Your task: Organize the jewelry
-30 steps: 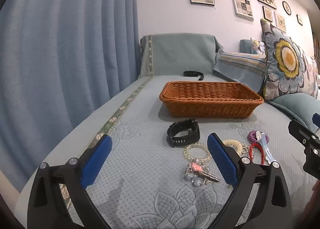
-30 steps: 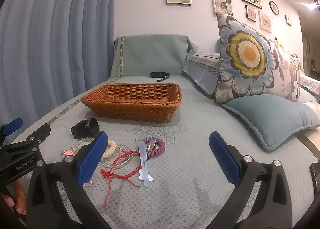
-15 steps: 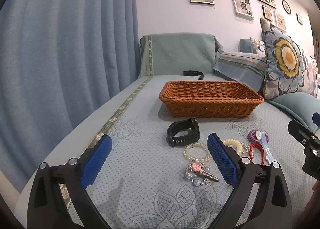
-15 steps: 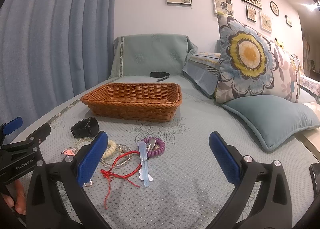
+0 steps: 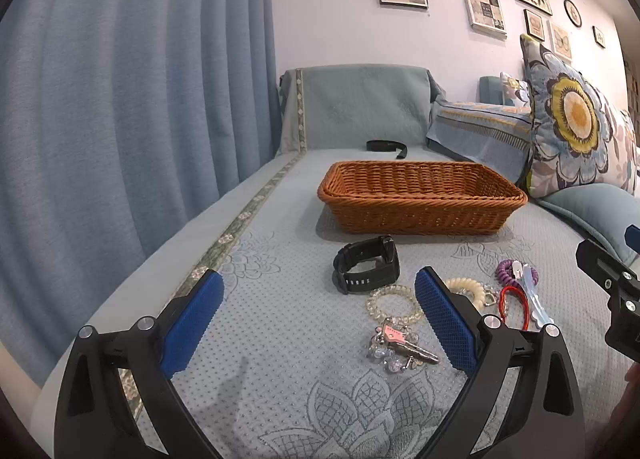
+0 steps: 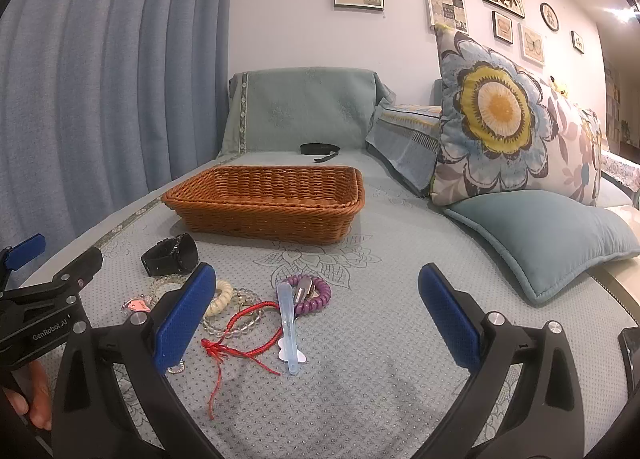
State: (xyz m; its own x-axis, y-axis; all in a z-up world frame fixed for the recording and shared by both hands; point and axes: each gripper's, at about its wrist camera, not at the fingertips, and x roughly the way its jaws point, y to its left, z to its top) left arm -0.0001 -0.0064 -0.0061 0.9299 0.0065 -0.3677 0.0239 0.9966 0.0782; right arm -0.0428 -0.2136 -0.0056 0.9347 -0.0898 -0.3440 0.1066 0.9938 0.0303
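A brown wicker basket [image 5: 420,199] [image 6: 268,207] stands on the sofa seat. In front of it lie a black watch [image 5: 366,269] [image 6: 172,255], a clear bead bracelet [image 5: 394,303], a cream coil tie [image 5: 466,291] [image 6: 220,297], a key charm [image 5: 400,343], a purple coil tie [image 6: 310,293], a blue hair clip [image 6: 289,327] and a red cord bracelet [image 6: 240,333]. My left gripper [image 5: 316,311] is open and empty, above the seat near the watch. My right gripper [image 6: 316,307] is open and empty, above the clip.
A black strap [image 5: 386,147] lies behind the basket. A blue curtain [image 5: 120,99] hangs on the left. A floral cushion [image 6: 508,119] and a plain teal cushion [image 6: 548,239] sit on the right. The sofa's left edge [image 5: 160,259] runs beside the curtain.
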